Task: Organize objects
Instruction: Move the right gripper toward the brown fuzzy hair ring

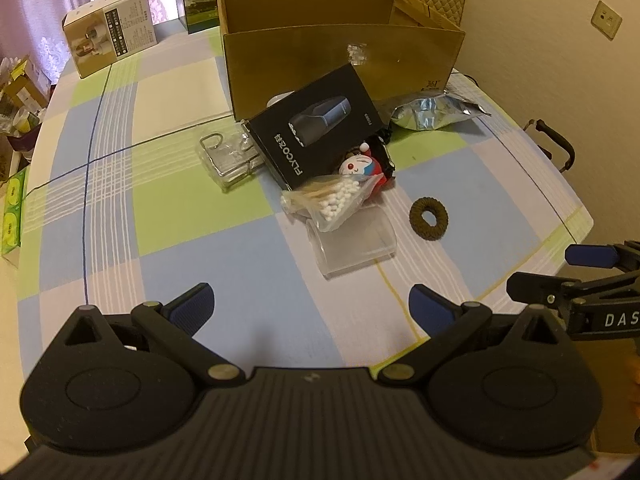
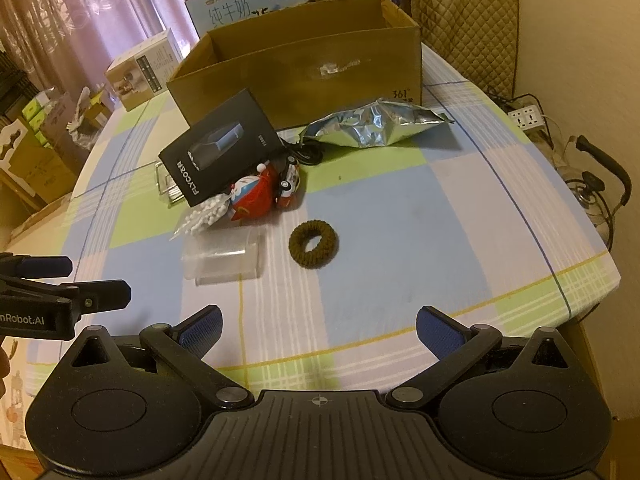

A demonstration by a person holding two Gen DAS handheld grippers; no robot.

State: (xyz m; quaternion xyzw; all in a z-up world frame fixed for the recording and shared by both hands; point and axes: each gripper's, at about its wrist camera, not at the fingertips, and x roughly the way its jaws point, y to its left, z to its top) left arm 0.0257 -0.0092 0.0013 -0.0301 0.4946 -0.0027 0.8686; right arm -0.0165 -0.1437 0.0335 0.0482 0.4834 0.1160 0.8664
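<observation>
An open cardboard box stands at the back of the checked tablecloth. A black shaver box leans in front of it over a red and white toy and a small toy car. Nearer lie a bag of cotton swabs, a clear plastic case, a brown hair tie and a silver foil bag. My left gripper and right gripper are both open and empty, short of the pile.
A clear holder with a wire frame lies left of the shaver box. Printed cartons stand at the table's back. A padded chair and a power strip are at the right. Boxes crowd the floor on the left.
</observation>
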